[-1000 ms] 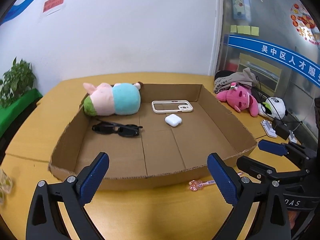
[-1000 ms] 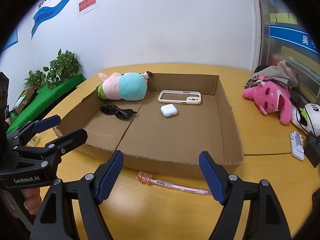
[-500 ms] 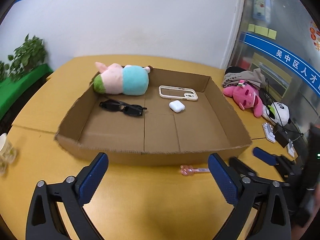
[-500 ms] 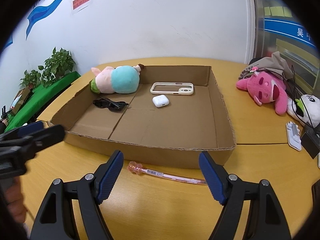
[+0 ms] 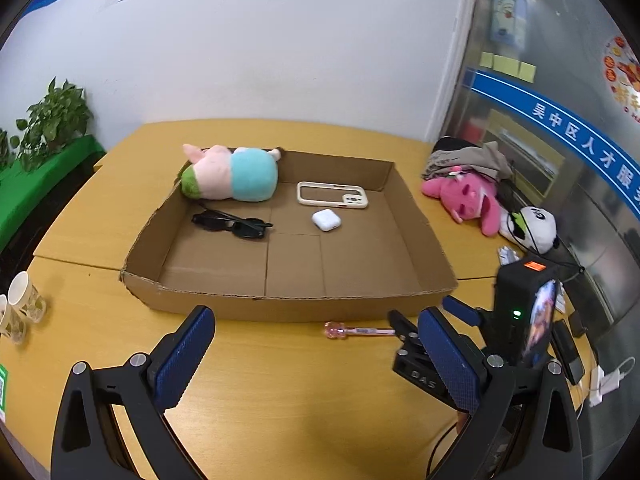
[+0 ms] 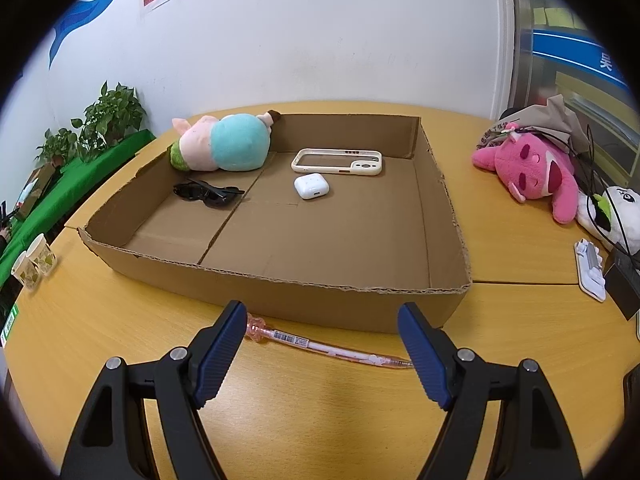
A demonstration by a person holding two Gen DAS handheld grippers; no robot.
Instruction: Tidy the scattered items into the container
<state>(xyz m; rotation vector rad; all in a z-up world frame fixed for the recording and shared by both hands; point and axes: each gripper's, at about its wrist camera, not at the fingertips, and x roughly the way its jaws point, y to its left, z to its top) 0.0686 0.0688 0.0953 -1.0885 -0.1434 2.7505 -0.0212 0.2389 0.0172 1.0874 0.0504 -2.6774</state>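
Observation:
A shallow cardboard box (image 5: 288, 305) (image 6: 360, 310) lies on the yellow table. Inside are a pink-and-teal plush (image 5: 230, 174) (image 6: 224, 144), black sunglasses (image 5: 232, 225) (image 6: 206, 194), a cream phone case (image 5: 332, 195) (image 6: 338, 161) and a white earbud case (image 5: 326, 220) (image 6: 311, 187). A pink pen (image 5: 356, 331) (image 6: 328, 345) lies on the table just outside the box's near wall. My right gripper (image 6: 322, 354) is open, its fingers straddling the pen from above; it also shows in the left wrist view (image 5: 424, 326). My left gripper (image 5: 316, 352) is open and empty, left of the pen.
A pink plush (image 5: 466, 196) (image 6: 536, 170), a panda plush (image 5: 532, 228) and cables lie on the right. A white clip (image 6: 590, 270) and a dark block (image 6: 624, 284) lie by the right edge. Paper cups (image 5: 18, 306) (image 6: 34, 260) stand at the left edge. Plants (image 6: 108, 120) stand far left.
Both grippers have pulled back and risen from the box. The right gripper has shifted left, so the pen now lies between its fingertips. Both stay open.

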